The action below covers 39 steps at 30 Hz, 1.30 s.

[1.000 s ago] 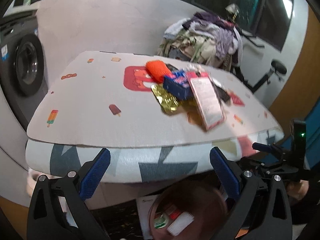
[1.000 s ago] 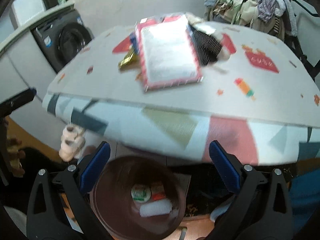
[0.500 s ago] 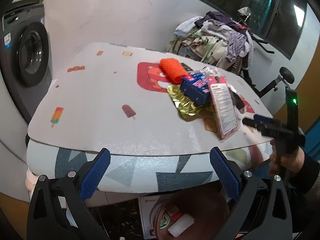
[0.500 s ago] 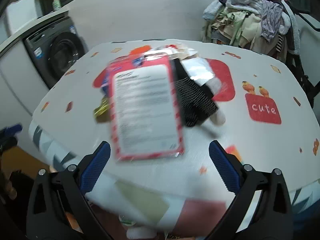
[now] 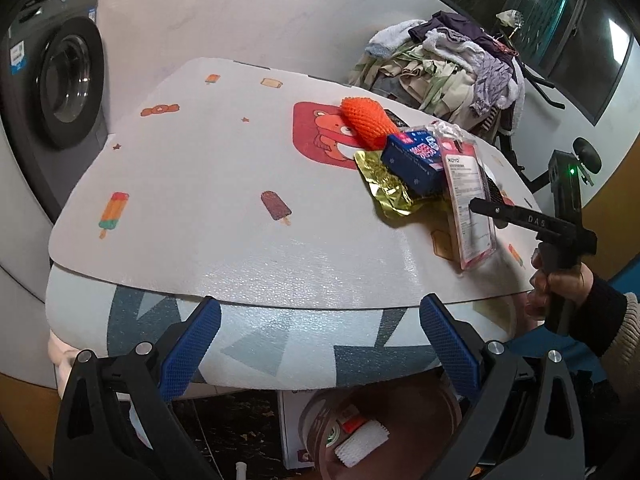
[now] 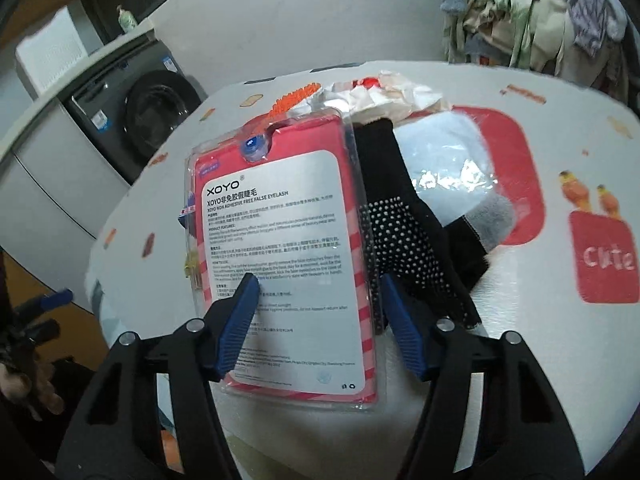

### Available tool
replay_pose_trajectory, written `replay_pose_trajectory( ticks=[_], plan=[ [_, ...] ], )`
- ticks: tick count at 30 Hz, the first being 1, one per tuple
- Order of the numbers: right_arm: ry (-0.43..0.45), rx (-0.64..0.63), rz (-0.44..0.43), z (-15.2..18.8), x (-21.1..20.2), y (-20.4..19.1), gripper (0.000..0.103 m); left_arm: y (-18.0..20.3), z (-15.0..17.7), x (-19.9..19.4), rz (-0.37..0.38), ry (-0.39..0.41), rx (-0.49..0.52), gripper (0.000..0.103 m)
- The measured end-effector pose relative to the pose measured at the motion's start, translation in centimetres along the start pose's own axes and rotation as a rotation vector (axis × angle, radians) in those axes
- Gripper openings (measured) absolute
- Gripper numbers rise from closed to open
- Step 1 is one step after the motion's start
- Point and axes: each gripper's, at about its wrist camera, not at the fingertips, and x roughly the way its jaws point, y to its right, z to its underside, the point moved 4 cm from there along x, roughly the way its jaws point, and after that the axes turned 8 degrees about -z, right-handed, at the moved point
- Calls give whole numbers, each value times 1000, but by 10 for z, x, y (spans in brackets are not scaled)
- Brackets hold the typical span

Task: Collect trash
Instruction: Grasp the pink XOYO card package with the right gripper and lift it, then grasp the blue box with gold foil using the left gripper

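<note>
A pile of trash lies on the patterned table (image 5: 224, 184): a pink eyelash blister pack (image 6: 288, 248) (image 5: 470, 204), a blue box (image 5: 414, 160), gold foil (image 5: 386, 190), an orange net (image 5: 366, 120) and a black dotted glove (image 6: 404, 240). My right gripper (image 6: 316, 292) is open, its fingers straddling the lower part of the blister pack; it also shows in the left wrist view (image 5: 480, 206). My left gripper (image 5: 320, 320) is open and empty at the table's front edge, above a brown bin (image 5: 384, 428) holding some trash.
A washing machine (image 5: 52, 80) stands at the left. A heap of clothes (image 5: 452, 64) sits behind the table. A white box (image 5: 292, 432) lies on the floor beside the bin.
My right gripper rose from over the bin to the table top and moved in over the blister pack, its fingers narrowing. My left gripper lifted slightly.
</note>
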Motion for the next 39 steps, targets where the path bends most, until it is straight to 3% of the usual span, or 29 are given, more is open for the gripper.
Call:
replay_pose_trajectory(
  ticks=[2,4,12,17,24,32,37,39],
  plan=[
    [8,17,-23,1,-3,0,39,2,0,0,6,-4,-3,97],
    [22,34,-35,2,-9,-1,9,4,-1,0,11,-3,-6,97],
    [185,14,-21,-6,-75,-20,9,12,-7,-4,28,12,-3,97],
    [283,-41,91,-11,-124,-27,9,18,-8,-8,46,15,-4,97],
    [278,-105,326,-6,-159,-14,9,25,-20,-10,76,22,-27,97],
    [282,-46,361,14,-176,11,9,40,-44,8,168,-18,-75,97],
    [269,-41,387,17,-170,15,9,51,-79,38,270,-77,-196,84],
    [268,-37,387,17,-169,17,9,64,-100,50,251,-63,-157,83]
  ],
)
